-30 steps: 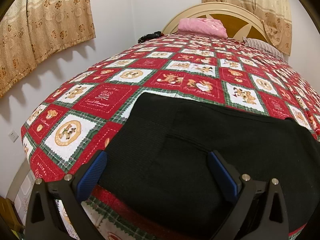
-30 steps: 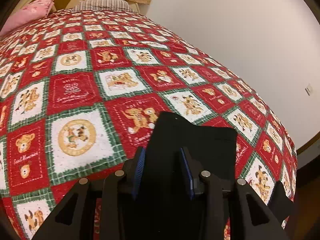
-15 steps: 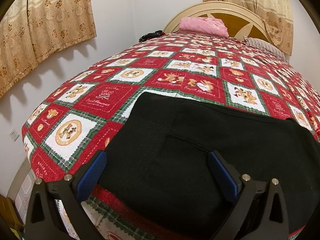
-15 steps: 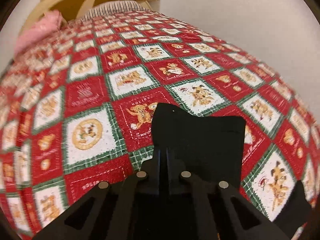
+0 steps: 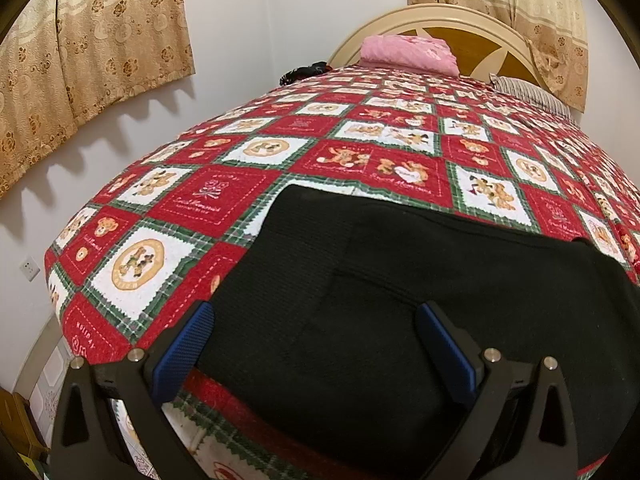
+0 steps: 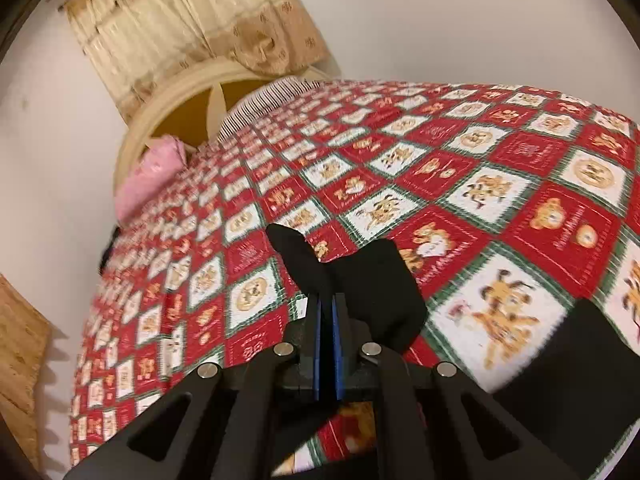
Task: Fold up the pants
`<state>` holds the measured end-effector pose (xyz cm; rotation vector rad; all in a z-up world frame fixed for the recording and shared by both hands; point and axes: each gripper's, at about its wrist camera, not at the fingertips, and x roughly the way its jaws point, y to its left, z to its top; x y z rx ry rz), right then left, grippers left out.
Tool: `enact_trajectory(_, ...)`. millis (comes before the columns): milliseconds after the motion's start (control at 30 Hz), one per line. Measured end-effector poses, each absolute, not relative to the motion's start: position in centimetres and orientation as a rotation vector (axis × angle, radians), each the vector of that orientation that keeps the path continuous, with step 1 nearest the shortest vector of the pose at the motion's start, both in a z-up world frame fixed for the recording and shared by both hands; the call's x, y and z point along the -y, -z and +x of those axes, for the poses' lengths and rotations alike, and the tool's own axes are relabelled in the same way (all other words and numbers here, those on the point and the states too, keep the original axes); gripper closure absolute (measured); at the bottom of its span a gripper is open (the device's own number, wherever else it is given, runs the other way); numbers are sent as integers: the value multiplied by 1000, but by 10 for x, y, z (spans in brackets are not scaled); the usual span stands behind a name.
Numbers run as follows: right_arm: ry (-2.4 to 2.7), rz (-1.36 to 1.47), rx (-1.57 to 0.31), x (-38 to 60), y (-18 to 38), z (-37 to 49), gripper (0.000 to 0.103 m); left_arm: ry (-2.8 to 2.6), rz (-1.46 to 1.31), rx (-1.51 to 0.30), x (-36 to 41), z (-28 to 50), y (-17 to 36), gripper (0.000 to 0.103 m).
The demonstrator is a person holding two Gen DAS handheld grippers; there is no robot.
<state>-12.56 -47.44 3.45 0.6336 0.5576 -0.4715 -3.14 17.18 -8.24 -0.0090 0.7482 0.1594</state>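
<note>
Black pants (image 5: 400, 300) lie flat near the foot of a bed covered by a red, white and green patchwork quilt (image 5: 360, 136). My left gripper (image 5: 316, 320) is open just above the cloth, its blue pads (image 5: 184, 344) wide apart with nothing pinched. In the right wrist view my right gripper (image 6: 327, 300) is shut on the hem end of the pants (image 6: 360, 284), lifted off the quilt (image 6: 500, 184) and bunched above the jaws. More black cloth (image 6: 592, 356) hangs at the lower right.
A pink pillow (image 5: 408, 50) and a striped pillow (image 5: 528, 92) lie by the cream headboard (image 5: 440, 16). A small dark item (image 5: 304, 72) sits at the bed's far left corner. Curtains (image 5: 100, 32) hang on the walls, which stand close to both sides of the bed.
My right gripper closed on the pants' end, then lifted it and swung round with a roll, so the headboard now shows at its left. The left gripper stayed put and open.
</note>
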Motion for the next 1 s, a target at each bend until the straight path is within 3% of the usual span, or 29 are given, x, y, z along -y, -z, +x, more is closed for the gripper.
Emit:
enact_trajectory(367, 447, 748, -351, 477, -29, -238, 98, -164, -9, -742, -171, -33, 82, 0)
enact_trajectory(1000, 507, 993, -287, 503, 33, -329, 101, -163, -4, -741, -170, -32, 81, 0)
